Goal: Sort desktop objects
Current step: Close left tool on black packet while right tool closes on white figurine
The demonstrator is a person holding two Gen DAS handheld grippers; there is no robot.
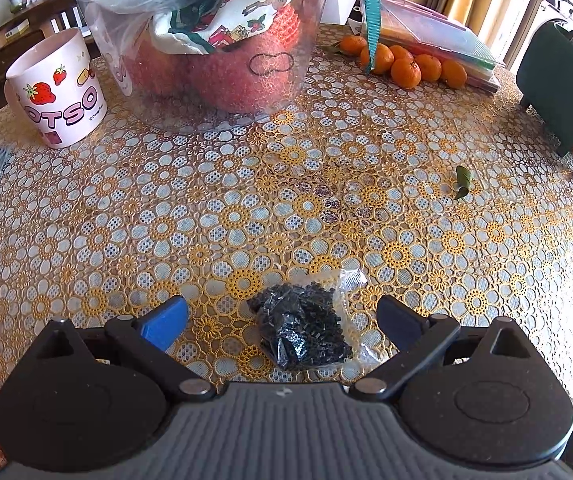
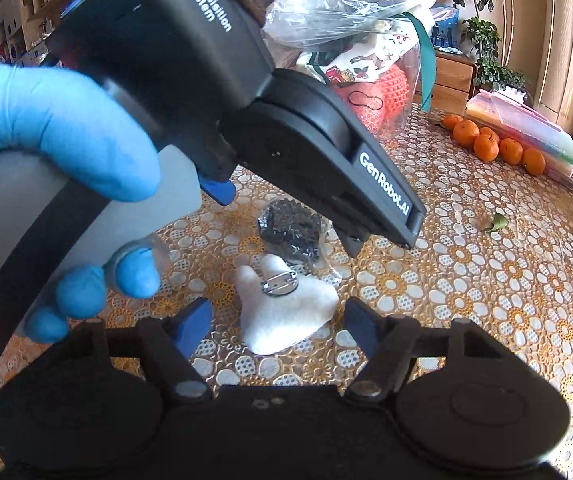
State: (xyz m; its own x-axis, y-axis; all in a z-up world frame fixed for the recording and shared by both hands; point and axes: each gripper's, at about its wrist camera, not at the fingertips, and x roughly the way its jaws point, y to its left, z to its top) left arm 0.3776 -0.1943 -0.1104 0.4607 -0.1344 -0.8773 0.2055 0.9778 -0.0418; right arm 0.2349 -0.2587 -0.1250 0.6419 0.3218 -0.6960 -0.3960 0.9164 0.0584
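Observation:
A small clear bag of black bits (image 1: 304, 330) lies on the flowered tablecloth between the open fingers of my left gripper (image 1: 284, 320), not gripped. In the right wrist view the same bag (image 2: 292, 232) lies under the left gripper (image 2: 286, 216), which a blue-gloved hand (image 2: 58, 132) holds. A white fuzzy piece with a metal pin clasp (image 2: 282, 310) lies flat between the open fingers of my right gripper (image 2: 278, 324), just in front of the bag.
A clear container stuffed with cloth and a red net (image 1: 214, 40) stands at the back, a strawberry mug (image 1: 56, 88) to its left. Tangerines (image 1: 406, 64) and plastic folders (image 1: 446, 36) lie back right, a green box (image 1: 558, 80) far right, a leaf (image 1: 462, 182) mid-right.

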